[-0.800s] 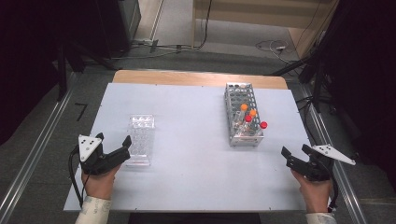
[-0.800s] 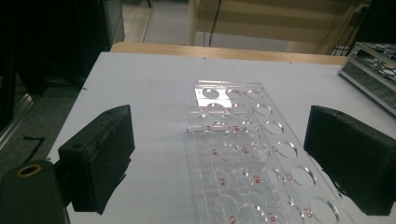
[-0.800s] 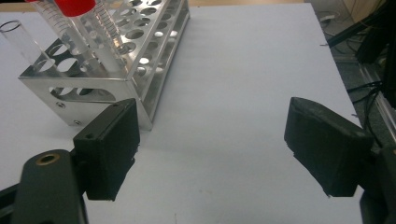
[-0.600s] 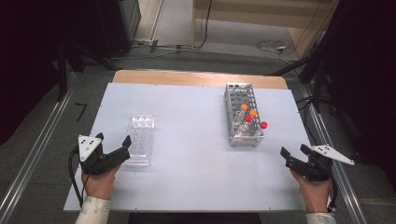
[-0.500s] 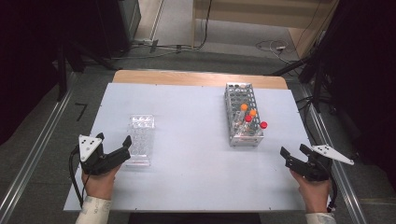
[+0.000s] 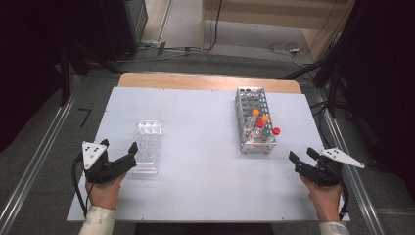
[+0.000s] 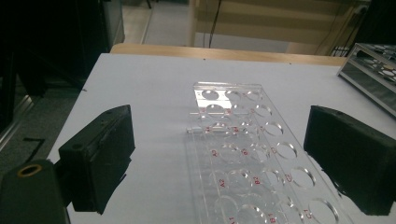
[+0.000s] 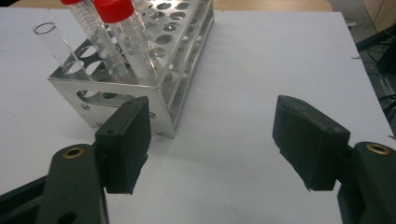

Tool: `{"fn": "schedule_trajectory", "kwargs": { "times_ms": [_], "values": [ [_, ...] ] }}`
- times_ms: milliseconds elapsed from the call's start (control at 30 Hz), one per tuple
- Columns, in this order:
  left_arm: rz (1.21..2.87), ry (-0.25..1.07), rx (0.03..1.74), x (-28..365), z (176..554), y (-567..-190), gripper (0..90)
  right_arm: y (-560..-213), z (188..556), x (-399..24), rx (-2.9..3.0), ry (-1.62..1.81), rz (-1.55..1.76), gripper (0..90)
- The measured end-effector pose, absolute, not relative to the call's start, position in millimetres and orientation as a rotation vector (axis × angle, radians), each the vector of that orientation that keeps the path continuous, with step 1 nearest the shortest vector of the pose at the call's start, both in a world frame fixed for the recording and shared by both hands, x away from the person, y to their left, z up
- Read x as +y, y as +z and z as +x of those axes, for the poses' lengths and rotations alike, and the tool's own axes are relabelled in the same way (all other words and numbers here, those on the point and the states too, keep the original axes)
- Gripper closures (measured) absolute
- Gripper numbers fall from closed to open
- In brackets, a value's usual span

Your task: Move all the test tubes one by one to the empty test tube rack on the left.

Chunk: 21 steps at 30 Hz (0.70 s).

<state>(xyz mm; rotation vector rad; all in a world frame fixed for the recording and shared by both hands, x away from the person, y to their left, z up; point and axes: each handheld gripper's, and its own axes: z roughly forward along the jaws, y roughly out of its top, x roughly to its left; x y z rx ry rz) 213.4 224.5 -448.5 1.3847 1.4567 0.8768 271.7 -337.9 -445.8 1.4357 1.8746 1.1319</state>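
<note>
The clear plastic rack (image 7: 247, 154) lies flat on the white table (image 6: 205, 161), left of centre, its holes marked with small red codes such as A2 and B2; the rest is too small to read. It sits just ahead of the left gripper (image 6: 128, 155), whose jaws stand wide and empty. The metal tube rack (image 6: 254, 120), holding red- and orange-capped tubes (image 8: 116, 32), stands right of centre, near the right gripper (image 6: 299, 159), also spread wide and empty.

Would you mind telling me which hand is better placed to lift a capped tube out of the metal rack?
The right gripper: its open jaws sit just beside the near end of the metal rack, where the capped tubes stand. The left gripper is across the table by the clear plastic tray.
</note>
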Motion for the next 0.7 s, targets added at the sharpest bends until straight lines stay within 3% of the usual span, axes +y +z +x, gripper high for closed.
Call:
{"fn": "schedule_trajectory", "kwargs": {
  "times_ms": [700],
  "values": [
    [1.391, 0.883, 1.456, 223.0, 214.0, -448.8, 9.2, -445.8, 294.4, -311.6, 1.930, 1.145, 1.350, 32.3]
  ]
}}
